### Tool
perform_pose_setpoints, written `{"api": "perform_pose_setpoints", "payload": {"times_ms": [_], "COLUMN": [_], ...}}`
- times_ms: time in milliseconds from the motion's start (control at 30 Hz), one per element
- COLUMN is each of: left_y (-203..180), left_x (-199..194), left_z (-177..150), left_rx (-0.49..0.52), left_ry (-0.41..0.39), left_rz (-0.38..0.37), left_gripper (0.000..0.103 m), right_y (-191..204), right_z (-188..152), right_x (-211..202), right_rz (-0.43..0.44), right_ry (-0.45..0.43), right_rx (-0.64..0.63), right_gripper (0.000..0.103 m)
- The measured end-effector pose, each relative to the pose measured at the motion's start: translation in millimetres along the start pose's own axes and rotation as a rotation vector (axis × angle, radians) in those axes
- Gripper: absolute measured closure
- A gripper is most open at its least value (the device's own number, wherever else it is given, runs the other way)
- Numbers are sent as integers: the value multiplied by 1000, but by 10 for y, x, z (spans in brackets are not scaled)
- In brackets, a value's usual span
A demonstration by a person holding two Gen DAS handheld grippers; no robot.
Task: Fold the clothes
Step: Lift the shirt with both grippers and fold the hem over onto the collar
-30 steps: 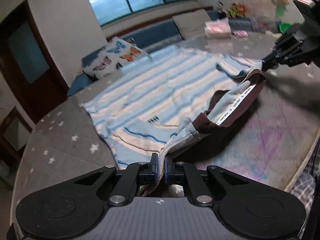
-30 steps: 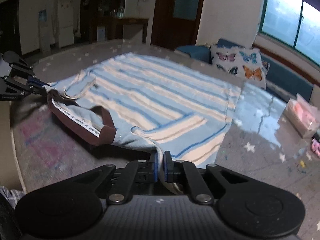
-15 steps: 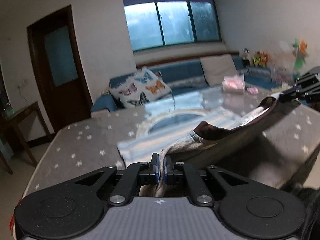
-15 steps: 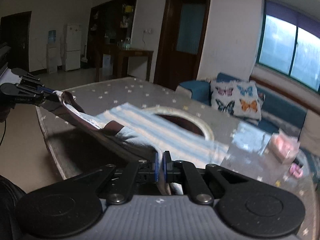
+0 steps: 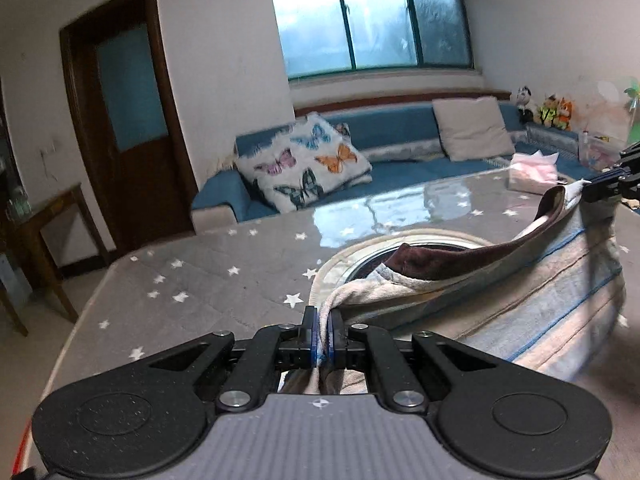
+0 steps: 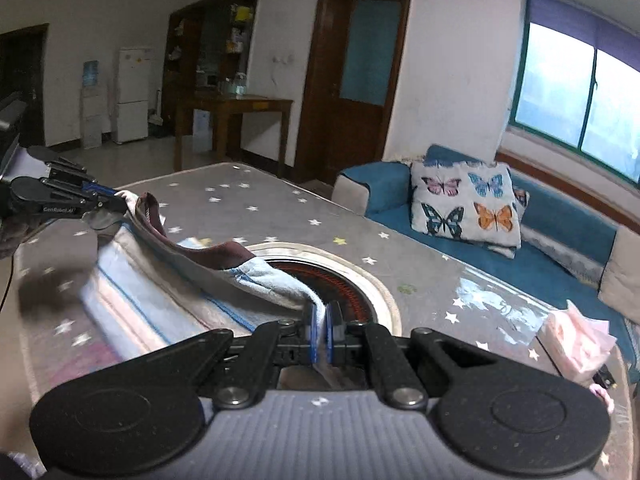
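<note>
A light blue and cream striped garment (image 5: 532, 304) with a dark brown neckband (image 5: 460, 258) hangs stretched between my two grippers above the table. My left gripper (image 5: 323, 334) is shut on one shoulder of it. My right gripper (image 6: 319, 332) is shut on the other shoulder. The garment also shows in the right wrist view (image 6: 160, 284), with its lower part drooping onto the table. Each gripper shows in the other's view, the right one (image 5: 600, 188) at far right, the left one (image 6: 108, 198) at far left.
The table (image 5: 208, 276) has a grey star-print cover and a round inset heater (image 6: 352, 280) in the middle. A pink tissue pack (image 6: 576, 344) lies near the far right corner. A blue sofa with a butterfly cushion (image 5: 308, 164) stands behind the table.
Both grippers have lifted the garment off the table and raised it, so the flat-lying cloth now hangs between them and the round heater is uncovered.
</note>
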State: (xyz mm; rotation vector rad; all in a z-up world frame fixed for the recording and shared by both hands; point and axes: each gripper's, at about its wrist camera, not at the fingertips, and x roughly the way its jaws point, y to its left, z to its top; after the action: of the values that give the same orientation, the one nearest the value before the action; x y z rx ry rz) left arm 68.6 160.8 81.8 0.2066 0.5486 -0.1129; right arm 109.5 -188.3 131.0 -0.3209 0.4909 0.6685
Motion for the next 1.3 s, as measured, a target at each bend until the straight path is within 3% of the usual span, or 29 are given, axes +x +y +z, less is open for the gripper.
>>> {"api": "perform_pose_setpoints", "payload": {"times_ms": [167, 367, 500, 533, 600, 633, 733, 933, 1200, 1300], "left_y": [99, 102, 194, 207, 226, 233, 255, 27, 68, 79], "left_x": [635, 1181, 1404, 1417, 1396, 1368, 1248, 1173, 1538, 1399], "left_z": [69, -54, -124, -130, -126, -108, -49, 51, -109, -129], "left_rx": [-13, -44, -124, -131, -142, -148, -174, -185, -246, -244], "left_ry": [89, 161, 214, 216, 213, 205, 173, 156, 244, 225], "left_rz": [11, 25, 49, 63, 102, 117, 122, 37, 48, 56], "left_gripper": [98, 96, 85, 82, 63, 60, 57, 53, 50, 48], "right_y": [-221, -368, -484, -505, -539, -551, -529, -195, -128, -106], "right_z": [29, -164, -332, -362, -384, -378, -324, -245, -332, -336], "right_x": [717, 1339, 1590, 1627, 1656, 1641, 1513, 1668, 2045, 1956], "right_rz": [-29, -67, -89, -99, -128, -139, -115, 30, 31, 38], "right_ry": [78, 143, 153, 156, 151, 145, 110, 138, 204, 200], "right_rx": [42, 146, 267, 280, 300, 313, 352, 326, 345, 339], "right_gripper": [99, 99, 91, 90, 90, 90, 88, 87, 86, 65]}}
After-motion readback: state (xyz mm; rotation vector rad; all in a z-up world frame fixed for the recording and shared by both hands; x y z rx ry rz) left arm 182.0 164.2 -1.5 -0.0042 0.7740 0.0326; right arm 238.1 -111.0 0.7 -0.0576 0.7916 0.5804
